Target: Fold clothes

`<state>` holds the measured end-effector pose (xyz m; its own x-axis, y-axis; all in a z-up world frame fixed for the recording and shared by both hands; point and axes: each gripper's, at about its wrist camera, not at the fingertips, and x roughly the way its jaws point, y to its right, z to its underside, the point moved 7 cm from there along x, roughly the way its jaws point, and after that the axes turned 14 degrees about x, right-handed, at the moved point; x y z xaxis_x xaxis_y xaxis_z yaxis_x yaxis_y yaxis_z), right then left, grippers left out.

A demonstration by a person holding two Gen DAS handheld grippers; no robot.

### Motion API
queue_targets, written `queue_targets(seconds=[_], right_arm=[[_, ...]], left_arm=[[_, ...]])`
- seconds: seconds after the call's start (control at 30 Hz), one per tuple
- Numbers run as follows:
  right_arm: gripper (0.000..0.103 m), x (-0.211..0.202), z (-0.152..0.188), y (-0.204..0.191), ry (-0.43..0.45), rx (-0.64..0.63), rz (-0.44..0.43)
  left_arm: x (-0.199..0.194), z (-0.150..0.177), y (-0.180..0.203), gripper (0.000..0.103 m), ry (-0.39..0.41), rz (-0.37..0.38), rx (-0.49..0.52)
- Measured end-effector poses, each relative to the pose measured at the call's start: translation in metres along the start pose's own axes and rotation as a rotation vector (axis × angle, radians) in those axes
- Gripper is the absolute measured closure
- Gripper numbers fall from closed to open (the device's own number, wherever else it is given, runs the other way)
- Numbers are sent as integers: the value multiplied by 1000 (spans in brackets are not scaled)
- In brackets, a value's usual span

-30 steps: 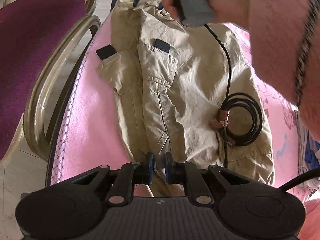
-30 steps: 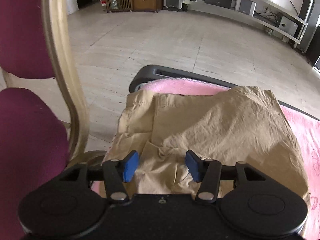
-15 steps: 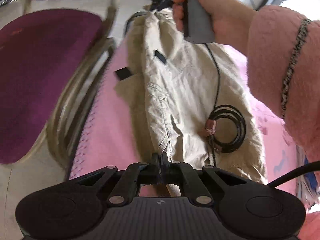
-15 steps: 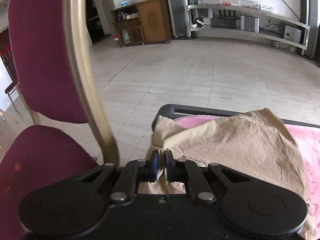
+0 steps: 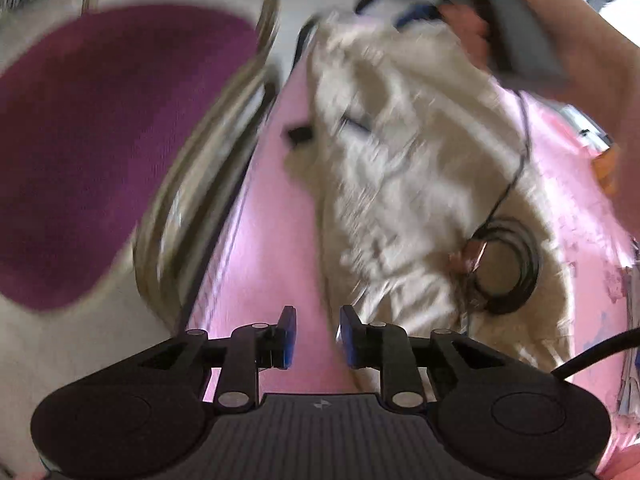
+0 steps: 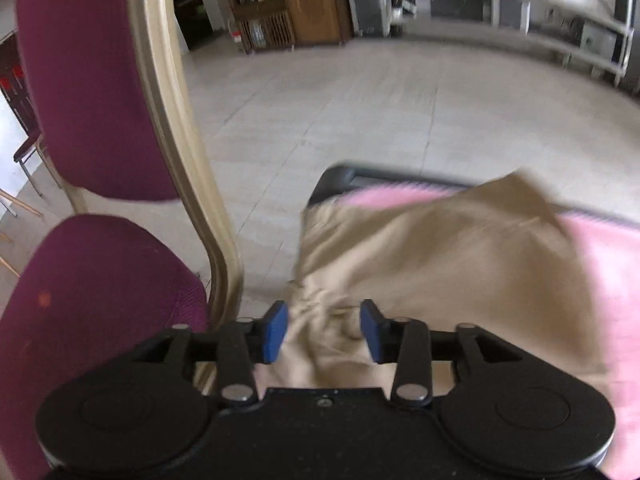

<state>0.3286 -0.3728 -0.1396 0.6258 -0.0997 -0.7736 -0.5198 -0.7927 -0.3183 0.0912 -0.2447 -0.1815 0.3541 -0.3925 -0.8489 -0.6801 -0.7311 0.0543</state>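
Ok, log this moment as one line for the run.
fold clothes | left claw open over pink cover | right claw open around beige garment

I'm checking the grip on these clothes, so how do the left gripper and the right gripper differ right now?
The left gripper has only pink cover in its gap, while the right gripper has bunched fabric of the beige garment between its fingers. The left sits beside the garment's edge; the right is over it. Both are open, with blue pads on black frames.
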Motion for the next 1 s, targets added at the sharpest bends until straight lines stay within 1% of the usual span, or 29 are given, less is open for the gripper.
queue_targets(seconds=[0.1, 0.13, 0.2, 0.23, 0.33, 0.37, 0.43, 0.47, 0.53, 0.57, 0.6, 0.63, 0.67, 0.73, 0.77, 0.83, 0.87, 0.9, 0.93, 0.97, 1.0], right_arm=[[50, -72, -5, 32, 44, -34, 21], [48, -95, -3, 43, 54, -42, 27], [44, -139, 6, 65, 76, -40, 31], [40, -160, 13, 76, 88, -37, 31], [37, -222, 33, 108, 128, -33, 33], [36, -235, 41, 117, 151, -49, 35], [36, -245, 53, 135, 194, -77, 42], [36, -248, 58, 144, 214, -89, 46], [36, -235, 65, 160, 221, -82, 55], [41, -225, 68, 168, 219, -73, 60], [47, -215, 71, 176, 217, -64, 64], [64, -206, 74, 183, 215, -55, 69], [74, -196, 77, 191, 212, -46, 73], [75, -176, 83, 206, 208, -28, 83], [75, -167, 85, 212, 201, -6, 70], [74, -148, 87, 219, 169, 68, -3], [74, -138, 88, 219, 126, 115, -80], [74, -127, 90, 215, 64, 165, -181], [71, -117, 91, 212, 2, 215, -283], [61, -105, 93, 207, -79, 262, -393], [57, -93, 96, 200, -164, 292, -494]], left_arm=[[-22, -10, 5, 79, 124, -7, 34], [-25, -11, 7, 79, 145, 2, 30], [-28, -14, 9, 75, 175, 23, 15], [-30, -16, 11, 75, 191, 34, 8], [-34, -9, 10, 75, 187, 52, -37], [-32, -5, 12, 76, 178, 67, -55], [-24, 1, 19, 77, 156, 101, -90], [-21, 4, 22, 80, 145, 118, -107], [-10, 4, 28, 82, 122, 109, -95], [-4, 5, 31, 86, 110, 101, -85], [1, 4, 34, 86, 103, 81, -72], [5, 3, 36, 88, 98, 57, -58], [7, 1, 38, 96, 100, 43, -39], [10, -5, 43, 97, 108, 21, 0], [13, -12, 44, 97, 119, 10, 12], [20, -31, 46, 97, 142, -9, 30], [25, -41, 47, 97, 151, -16, 38], [32, -52, 48, 96, 155, -15, 42], [40, -61, 49, 96, 155, -9, 40], [49, -69, 49, 96, 153, -3, 37], [60, -77, 49, 96, 148, 14, 39]])
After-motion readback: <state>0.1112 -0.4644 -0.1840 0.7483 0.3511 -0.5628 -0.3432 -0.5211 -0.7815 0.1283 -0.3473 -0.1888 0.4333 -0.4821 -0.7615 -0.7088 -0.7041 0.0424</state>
